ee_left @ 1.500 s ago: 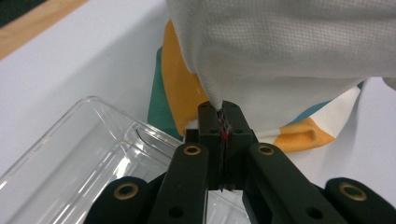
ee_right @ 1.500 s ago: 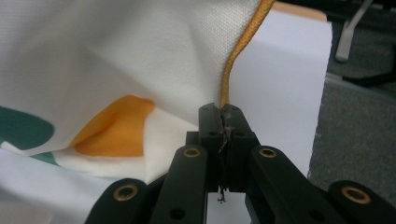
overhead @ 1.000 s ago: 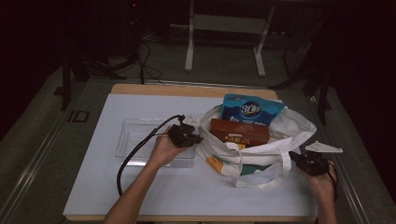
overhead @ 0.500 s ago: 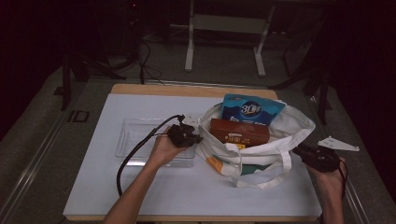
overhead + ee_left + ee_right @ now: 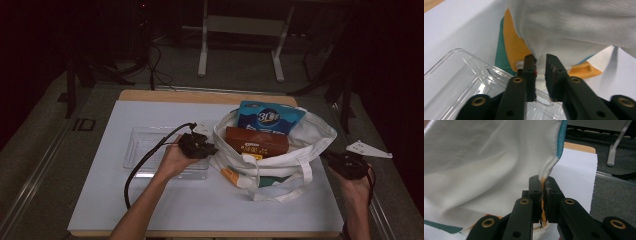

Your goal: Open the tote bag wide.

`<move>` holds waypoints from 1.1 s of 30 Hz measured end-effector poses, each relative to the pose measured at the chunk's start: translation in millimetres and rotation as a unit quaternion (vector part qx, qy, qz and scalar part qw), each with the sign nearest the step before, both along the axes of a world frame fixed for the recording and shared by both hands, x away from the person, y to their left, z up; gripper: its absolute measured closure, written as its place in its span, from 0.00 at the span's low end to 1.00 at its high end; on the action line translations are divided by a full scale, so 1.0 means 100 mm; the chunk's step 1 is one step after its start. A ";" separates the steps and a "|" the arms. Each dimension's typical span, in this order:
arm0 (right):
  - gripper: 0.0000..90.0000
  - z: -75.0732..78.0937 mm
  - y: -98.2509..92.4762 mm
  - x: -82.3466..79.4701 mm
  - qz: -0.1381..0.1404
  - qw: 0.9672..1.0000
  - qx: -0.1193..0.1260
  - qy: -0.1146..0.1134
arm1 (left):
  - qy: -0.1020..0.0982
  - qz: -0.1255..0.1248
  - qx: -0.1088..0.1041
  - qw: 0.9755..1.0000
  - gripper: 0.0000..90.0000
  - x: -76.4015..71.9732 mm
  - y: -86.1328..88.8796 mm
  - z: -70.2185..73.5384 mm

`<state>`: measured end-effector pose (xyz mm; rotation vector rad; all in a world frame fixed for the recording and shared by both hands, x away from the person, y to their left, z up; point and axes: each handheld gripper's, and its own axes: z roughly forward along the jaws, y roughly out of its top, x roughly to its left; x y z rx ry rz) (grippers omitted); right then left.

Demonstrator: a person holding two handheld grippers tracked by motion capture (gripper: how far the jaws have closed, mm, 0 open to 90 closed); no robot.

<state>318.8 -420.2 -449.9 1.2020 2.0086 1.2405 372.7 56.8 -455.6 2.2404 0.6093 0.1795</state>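
Nearby, clear tray (image 5: 150, 150) beside tote bag (image 5: 300, 150); blue packet (image 5: 270, 119) inside

We see a dim high view, black room around a pale lit table (image 5: 150, 200), soft grain, faint shadows, brighter close views, sharp cloth weave on the bag (image 5: 486, 157), glare on the clear tray (image 5: 461, 82), near jaws slightly soft

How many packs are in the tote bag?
2 visible. A blue pack stands at the far side of the white tote bag; a brown pack lies just in front of it, across the opening. More may be hidden underneath.
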 end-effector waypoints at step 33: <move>0.96 -0.02 0.01 0.01 0.008 1.000 0.006 0.001 | -0.068 -0.011 -0.075 0.995 0.94 0.09 0.17 0.38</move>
